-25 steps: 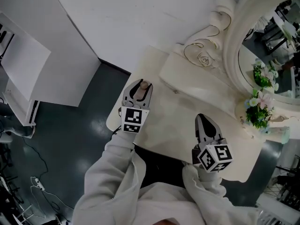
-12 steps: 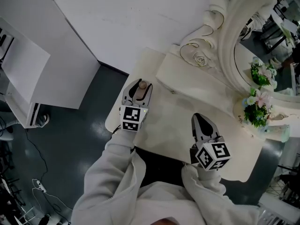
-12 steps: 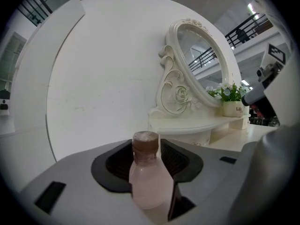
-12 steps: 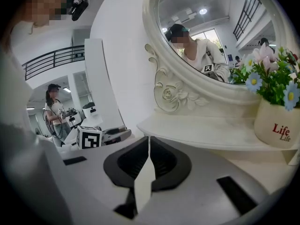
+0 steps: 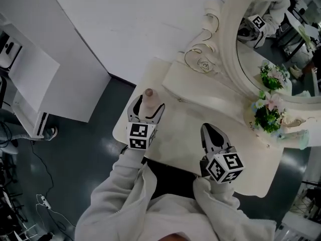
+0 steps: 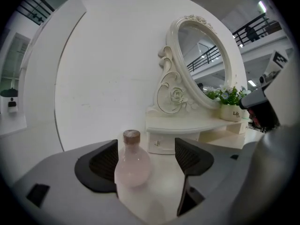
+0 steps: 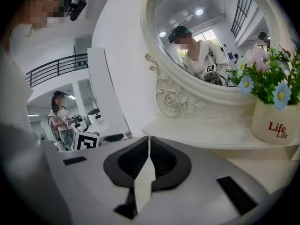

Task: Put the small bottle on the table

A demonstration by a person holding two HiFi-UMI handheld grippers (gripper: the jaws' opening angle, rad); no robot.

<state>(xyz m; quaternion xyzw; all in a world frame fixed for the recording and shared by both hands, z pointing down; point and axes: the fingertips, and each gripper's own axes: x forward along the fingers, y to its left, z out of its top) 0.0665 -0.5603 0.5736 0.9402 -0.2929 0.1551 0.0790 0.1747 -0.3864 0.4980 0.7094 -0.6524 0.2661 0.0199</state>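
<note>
Left gripper view: left gripper's (image 6: 146,150) jaws opening around upright small bottle (image 6: 132,167); right gripper's (image 7: 146,159) together.

The small bottle (image 5: 148,99) stands on the table (image 5: 183,130) (left end), before the mirror (image 5: 273,36).

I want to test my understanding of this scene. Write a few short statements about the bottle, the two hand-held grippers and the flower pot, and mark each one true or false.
1. The small bottle stands upright on the table. True.
2. The left hand-held gripper is clamped tight on the bottle. False: its jaws are opening, and a clear gap shows between the bottle and one pad.
3. The right hand-held gripper is shut with nothing between its jaws. True.
4. The flower pot stands to the left of the bottle. False: it stands far to the right, in front of the mirror.
</note>
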